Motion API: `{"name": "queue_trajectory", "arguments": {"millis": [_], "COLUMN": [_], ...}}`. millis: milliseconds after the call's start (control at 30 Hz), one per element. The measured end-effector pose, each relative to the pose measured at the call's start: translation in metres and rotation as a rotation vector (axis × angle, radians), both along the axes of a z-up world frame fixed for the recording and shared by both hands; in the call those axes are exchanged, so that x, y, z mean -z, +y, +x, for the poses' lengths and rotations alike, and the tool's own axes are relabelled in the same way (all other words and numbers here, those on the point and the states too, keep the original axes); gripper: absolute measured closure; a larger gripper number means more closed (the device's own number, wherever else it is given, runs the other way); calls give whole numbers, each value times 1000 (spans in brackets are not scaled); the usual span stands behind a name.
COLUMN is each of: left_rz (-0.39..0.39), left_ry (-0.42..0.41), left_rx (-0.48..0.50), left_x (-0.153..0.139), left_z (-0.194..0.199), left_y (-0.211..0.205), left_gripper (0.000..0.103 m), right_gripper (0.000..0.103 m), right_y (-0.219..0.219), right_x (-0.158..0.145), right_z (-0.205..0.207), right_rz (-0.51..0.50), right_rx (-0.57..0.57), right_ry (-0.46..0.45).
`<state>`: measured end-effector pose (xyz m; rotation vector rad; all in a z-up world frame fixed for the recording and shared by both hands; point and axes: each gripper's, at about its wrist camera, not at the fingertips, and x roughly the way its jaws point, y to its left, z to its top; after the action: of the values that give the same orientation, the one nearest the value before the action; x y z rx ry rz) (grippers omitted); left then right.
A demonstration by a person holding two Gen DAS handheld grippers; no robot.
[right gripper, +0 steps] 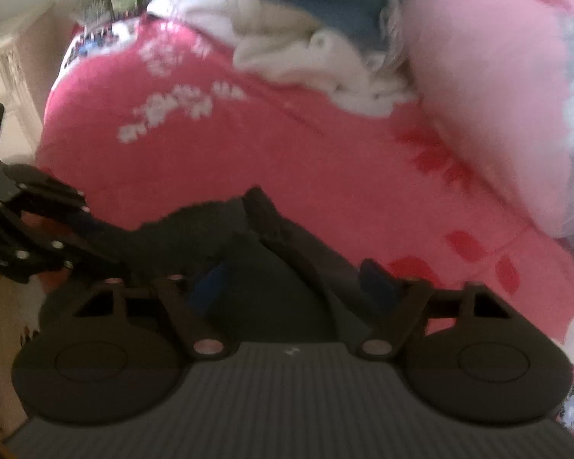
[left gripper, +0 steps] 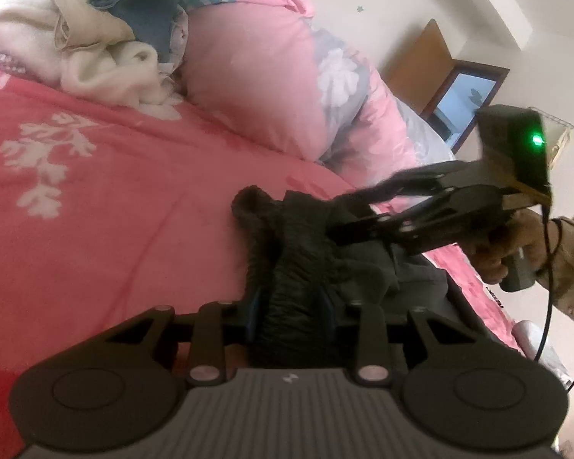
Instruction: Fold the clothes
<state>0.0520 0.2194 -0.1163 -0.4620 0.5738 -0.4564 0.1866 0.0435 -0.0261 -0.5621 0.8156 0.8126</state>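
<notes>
A black garment (left gripper: 298,237) lies bunched on the red flowered bedspread (left gripper: 95,199). In the left wrist view my left gripper (left gripper: 291,304) is shut on a gathered fold of it, the cloth filling the gap between the blue pads. My right gripper (left gripper: 348,210), held by a hand (left gripper: 516,244), reaches in from the right over the same garment. In the right wrist view the right gripper (right gripper: 292,283) stands open, with the dark garment (right gripper: 180,229) lying between its pads and bedspread showing beside the right pad (right gripper: 379,279). The left gripper (right gripper: 95,237) enters from the left.
A pile of white and blue clothes (left gripper: 95,30) lies at the far side of the bed, next to a bulky pink quilt (left gripper: 268,76). A brown wooden frame (left gripper: 459,88) stands by the wall. A pale cabinet (right gripper: 4,76) sits beyond the bed's left edge.
</notes>
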Motion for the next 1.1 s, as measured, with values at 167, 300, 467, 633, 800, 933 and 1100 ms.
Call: {"name": "queue_trajectory", "arguments": {"millis": [167,300,467,633,800,933,1100], "left_rz": [-6,-5,-13,-38,-51,-59,-73], "left_ry": [-9,-13,-23,-38,-37,-38,-13], "left_rx": [7,5,-4,-30,-35,-38,-39], "left_x": [1,2,2,0,-1,-1,1], "left_z": [1,1,-1,-4,-3,-3,0], "left_y": [1,1,1,7,9,10,13], "left_gripper": [71,70,68,62,62,62,72], "right_gripper": [96,101,102,102,102,102,102], "right_y": [9,15,28,41,47,47,46], "right_x": [11,-3,-21,-24,-19,-9,7], "right_z": [-18,-35,-49,-48,-40,-32,-18], "right_rz": [-50,-49,-80,-119,-126,-111,-70], "right_rx": [4,22,-11,-39,-39,-24,13], "right_ry": [-7,-136,-302,-385,-398,-395,-362]}}
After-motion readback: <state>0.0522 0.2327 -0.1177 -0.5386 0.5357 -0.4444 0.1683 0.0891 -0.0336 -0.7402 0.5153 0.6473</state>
